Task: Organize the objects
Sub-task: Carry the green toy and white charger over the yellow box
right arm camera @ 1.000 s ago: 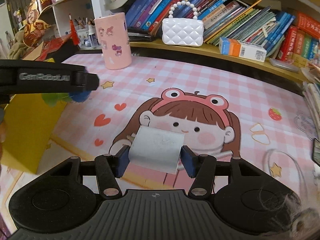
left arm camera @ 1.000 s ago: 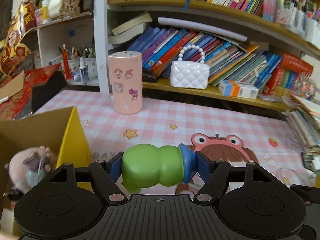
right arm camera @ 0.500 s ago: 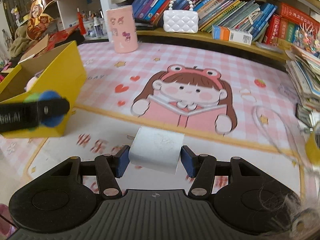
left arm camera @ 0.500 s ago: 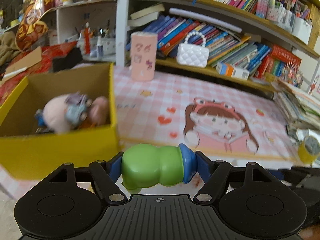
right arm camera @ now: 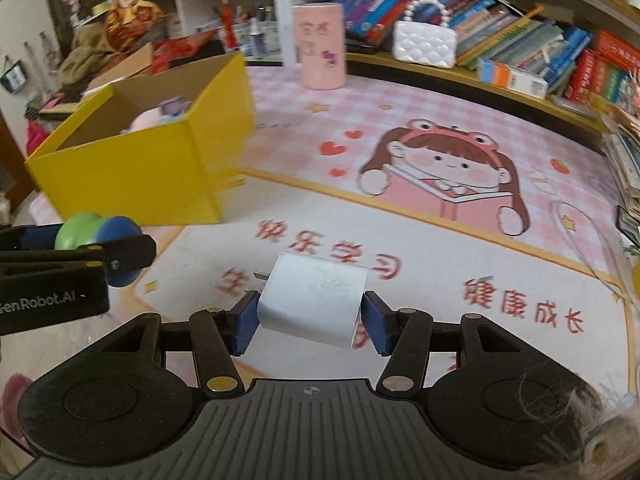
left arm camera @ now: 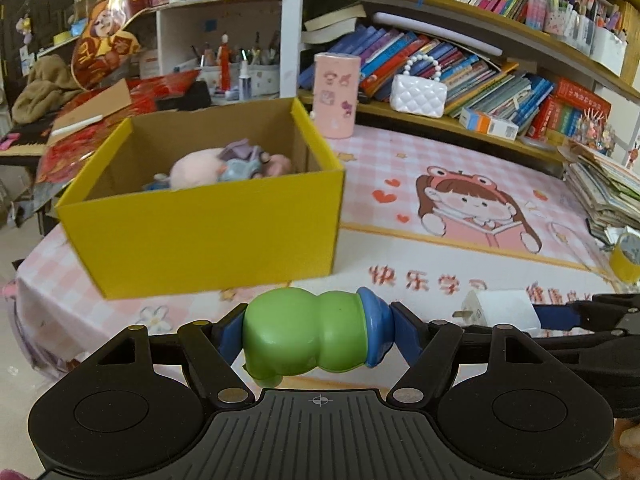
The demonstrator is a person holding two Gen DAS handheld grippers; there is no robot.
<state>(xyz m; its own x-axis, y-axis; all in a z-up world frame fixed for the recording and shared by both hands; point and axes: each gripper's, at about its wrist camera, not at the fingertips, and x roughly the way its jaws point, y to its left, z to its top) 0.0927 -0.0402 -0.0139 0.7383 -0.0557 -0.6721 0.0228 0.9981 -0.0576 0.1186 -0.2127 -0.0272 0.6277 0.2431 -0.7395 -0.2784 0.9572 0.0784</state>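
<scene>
My left gripper is shut on a green toy with a blue end, held crosswise between the blue pads. My right gripper is shut on a white plug adapter whose prongs point left. Both hang above the front of the pink mat, well short of the yellow box at the left. The box is open on top and holds a pink plush toy with other small things. In the right wrist view the green toy and the left gripper show at the left edge; the adapter shows at the right of the left wrist view.
A pink cylinder stands behind the box. A white quilted purse and rows of books fill the shelf at the back. A stack of books and a yellow tape roll sit at the right edge. A thin clear loop lies on the mat.
Both grippers have pulled back from the shelf toward the mat's front edge, each still holding its object. The whole yellow box has come into view.
</scene>
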